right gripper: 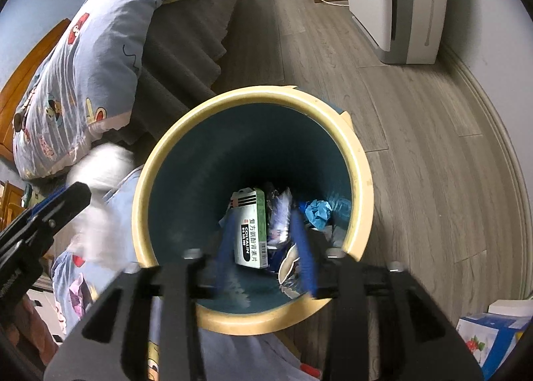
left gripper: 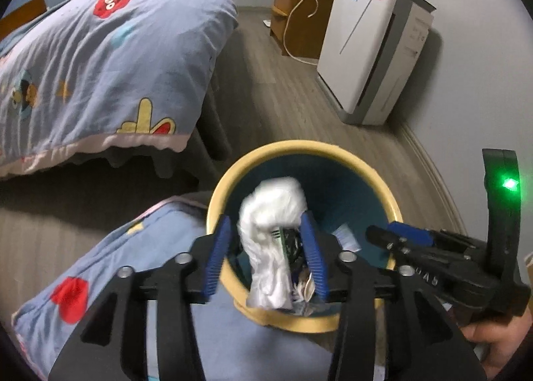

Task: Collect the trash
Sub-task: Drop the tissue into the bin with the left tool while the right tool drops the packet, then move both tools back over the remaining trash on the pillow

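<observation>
A round bin with a cream rim (left gripper: 301, 148) and dark teal inside stands on the floor; it also shows in the right wrist view (right gripper: 253, 94). My left gripper (left gripper: 266, 241) is open above the bin, with a crumpled white tissue (left gripper: 271, 211) loose between its fingers, blurred. My right gripper (right gripper: 265, 237) is open and empty over the bin's mouth; it shows at the right of the left wrist view (left gripper: 386, 234). In the bin lie a green and white medicine box (right gripper: 251, 231), foil wrappers (right gripper: 279, 211) and a blue scrap (right gripper: 318, 209).
A bed with a blue cartoon quilt (left gripper: 100, 58) stands to the left, a quilt corner (left gripper: 140, 267) beside the bin. A white air purifier (left gripper: 369, 54) and a wooden cabinet (left gripper: 299, 18) stand along the right wall. Boxes (right gripper: 493, 331) lie at the lower right.
</observation>
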